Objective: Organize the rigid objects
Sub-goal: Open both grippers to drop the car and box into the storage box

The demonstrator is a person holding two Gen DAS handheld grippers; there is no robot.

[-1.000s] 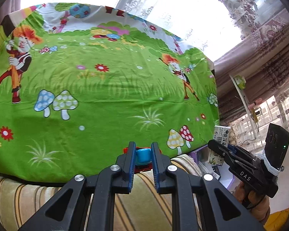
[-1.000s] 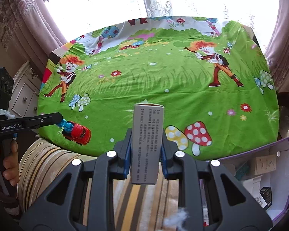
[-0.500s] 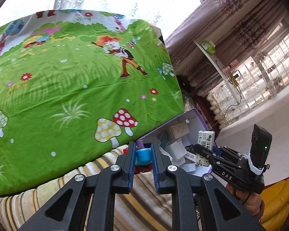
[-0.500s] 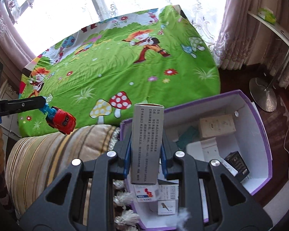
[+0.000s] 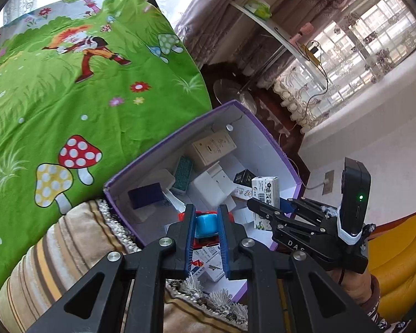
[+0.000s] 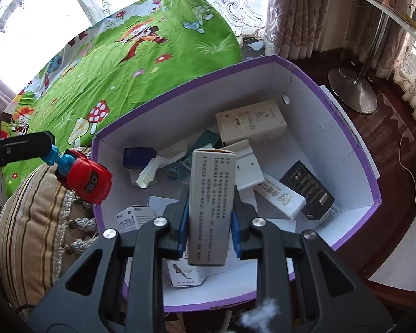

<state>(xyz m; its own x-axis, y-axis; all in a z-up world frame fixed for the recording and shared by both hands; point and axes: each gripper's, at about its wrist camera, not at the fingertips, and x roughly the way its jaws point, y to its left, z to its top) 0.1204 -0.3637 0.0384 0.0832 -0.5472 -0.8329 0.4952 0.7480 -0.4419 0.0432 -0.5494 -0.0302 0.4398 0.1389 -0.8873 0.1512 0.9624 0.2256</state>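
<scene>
Only rightward: toy truck's (image 6: pixel 83 179) red cab.

Black gripper (image 5: pixel 205 224), blue pads, silver screws

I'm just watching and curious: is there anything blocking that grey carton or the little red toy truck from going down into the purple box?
Nothing visible blocks either. The grey carton hangs over the open purple box; the toy truck hangs at its rim. Only loose packages lie on the bottom.
</scene>
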